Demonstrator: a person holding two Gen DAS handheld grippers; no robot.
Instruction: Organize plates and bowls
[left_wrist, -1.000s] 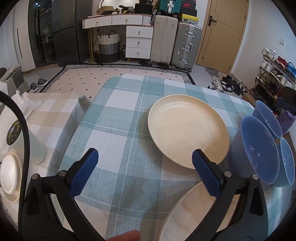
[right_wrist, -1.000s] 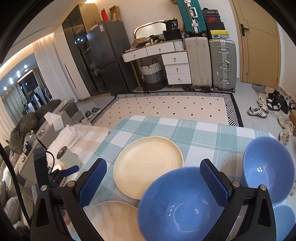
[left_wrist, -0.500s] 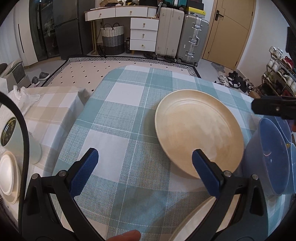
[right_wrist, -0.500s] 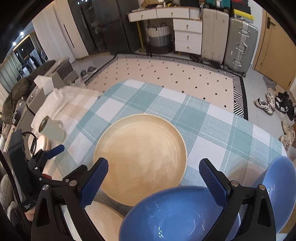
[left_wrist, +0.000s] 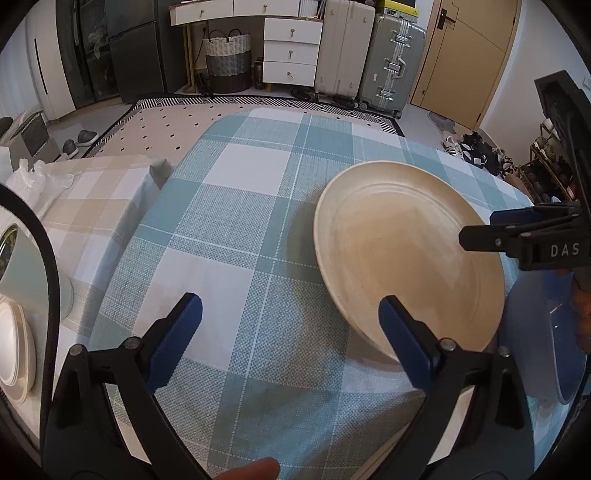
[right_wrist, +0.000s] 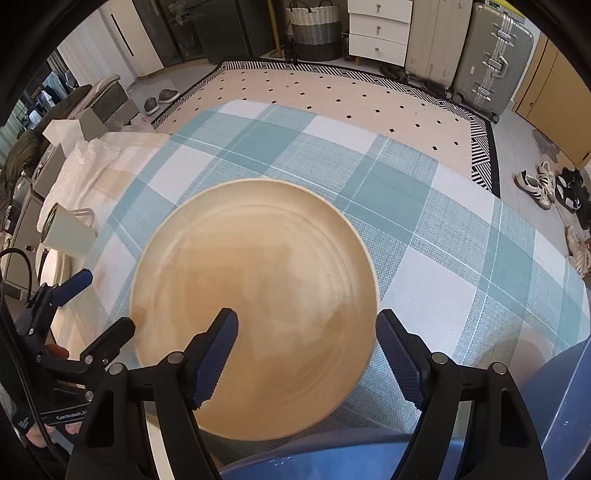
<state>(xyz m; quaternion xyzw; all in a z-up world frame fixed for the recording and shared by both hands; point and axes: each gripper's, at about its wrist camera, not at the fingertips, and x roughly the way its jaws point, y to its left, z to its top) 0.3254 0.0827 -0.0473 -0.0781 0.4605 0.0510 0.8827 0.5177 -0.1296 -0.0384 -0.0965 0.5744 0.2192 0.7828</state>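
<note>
Cream plate (right_wrist: 255, 302), round and ridged, lies on checked cloth (left_wrist: 236, 236); two blue bowls (right_wrist: 561, 413) beside it. Both grippers, left (left_wrist: 288, 332) and right (right_wrist: 306, 354), are narrowing, gripping nothing.

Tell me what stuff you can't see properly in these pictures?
- Blue bowl: right wrist view, cut off by the bottom edge, behind the closing right gripper, so its rim doesn't show whole.
- Second blue bowl: left wrist view, partly behind the right gripper's body.
- Cream plate: right wrist view, far rim blurred.
- White dishes: left wrist view, cut off by the left edge; count unclear.
- Left gripper: closing, nothing between its fingers.
</note>
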